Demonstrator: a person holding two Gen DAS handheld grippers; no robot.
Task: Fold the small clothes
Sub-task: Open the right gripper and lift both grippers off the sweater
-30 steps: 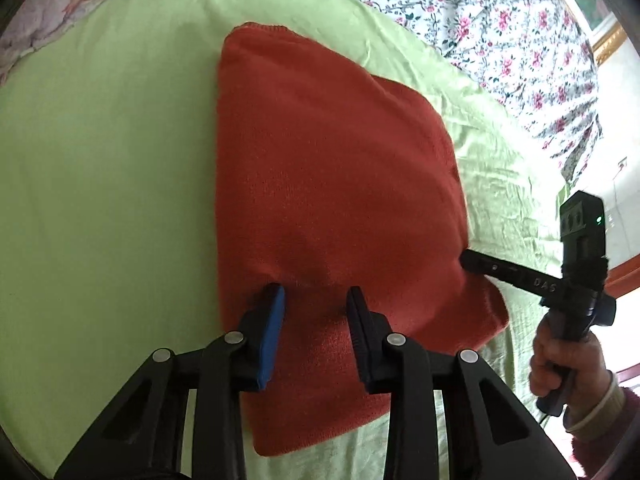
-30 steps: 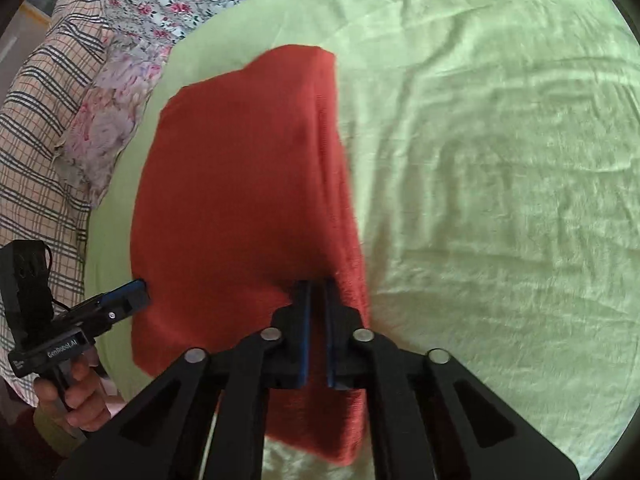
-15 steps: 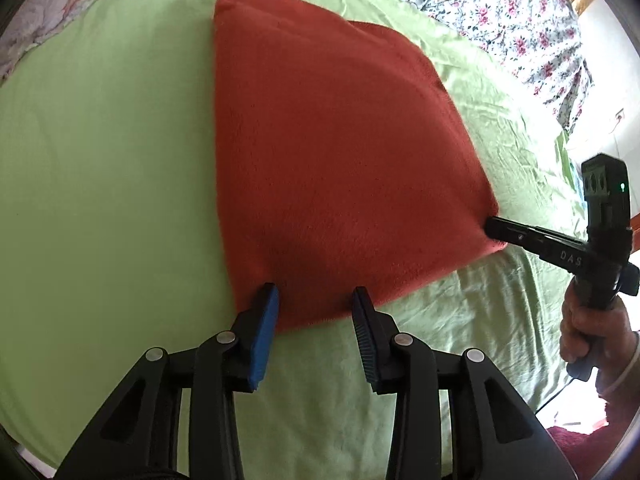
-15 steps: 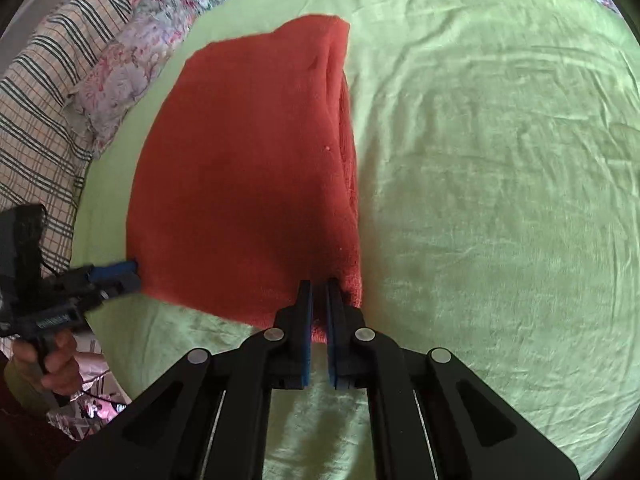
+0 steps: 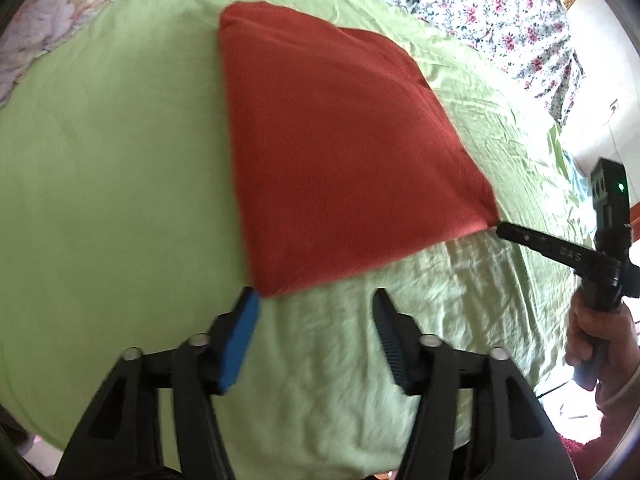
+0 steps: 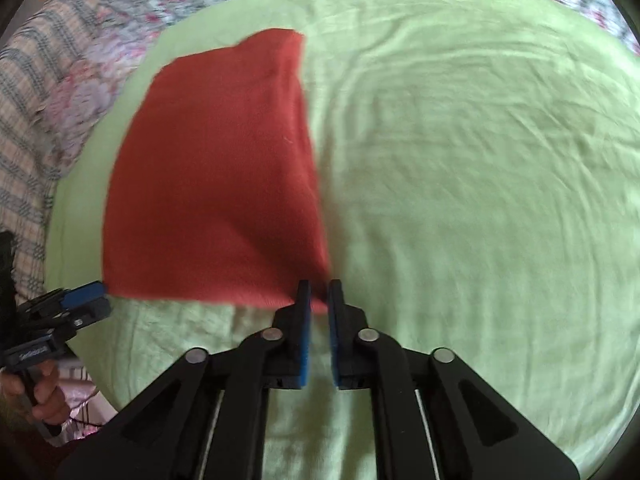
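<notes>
Red garment [image 5: 344, 168] lies folded on the green bed sheet [image 5: 100, 168], mid-frame. I'm releasing: left gripper [image 5: 316, 320] opening, empty; right gripper [image 6: 319, 300] narrow, opening, corner between fingers. Next: back off, check edges.

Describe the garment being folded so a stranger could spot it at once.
Start at the bed, covered by a light green sheet with floral bedding beyond it. On the sheet lies the red knit garment, folded flat into a rough four-sided shape. It is the only plain red thing there, with a gripper at each near corner.
</notes>
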